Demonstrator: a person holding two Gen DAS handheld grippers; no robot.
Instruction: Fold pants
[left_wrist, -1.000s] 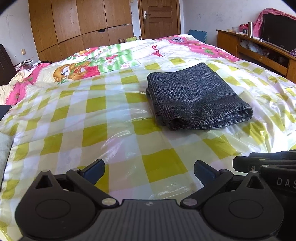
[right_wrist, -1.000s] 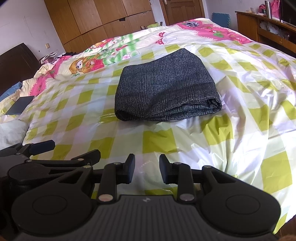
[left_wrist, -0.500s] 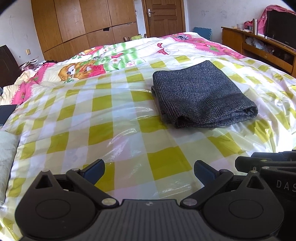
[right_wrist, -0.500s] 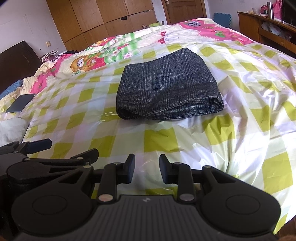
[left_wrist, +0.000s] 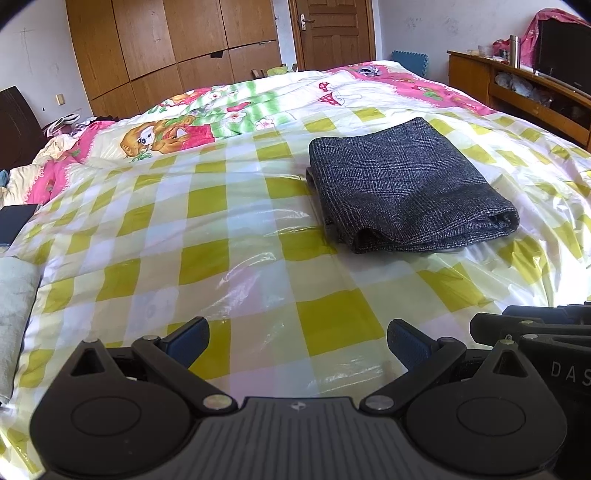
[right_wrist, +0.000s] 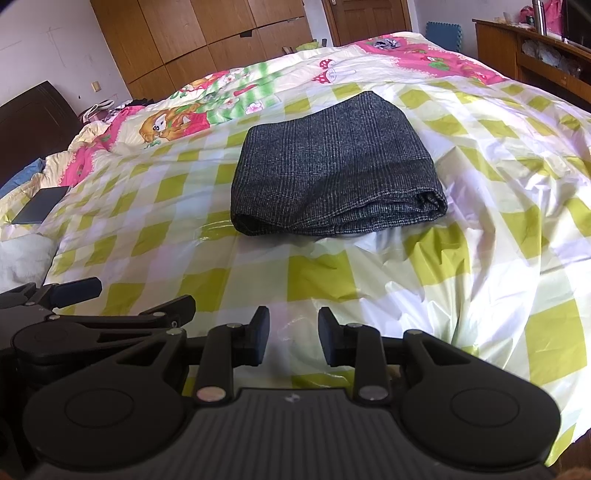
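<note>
The dark grey checked pants lie folded into a compact rectangle on the bed, also seen in the right wrist view. My left gripper is open wide and empty, low over the sheet near the bed's front edge, well short of the pants. My right gripper is open with a narrow gap, empty, also short of the pants. Each gripper shows at the edge of the other's view: the right one and the left one.
The bed carries a yellow-checked plastic sheet over a cartoon quilt. A dark flat device and a pale cloth lie at the left. A wardrobe, door and wooden sideboard stand behind.
Both grippers have drawn back and risen slightly, so the pants sit a little farther off in both views. The jaws and the pants have not changed.
</note>
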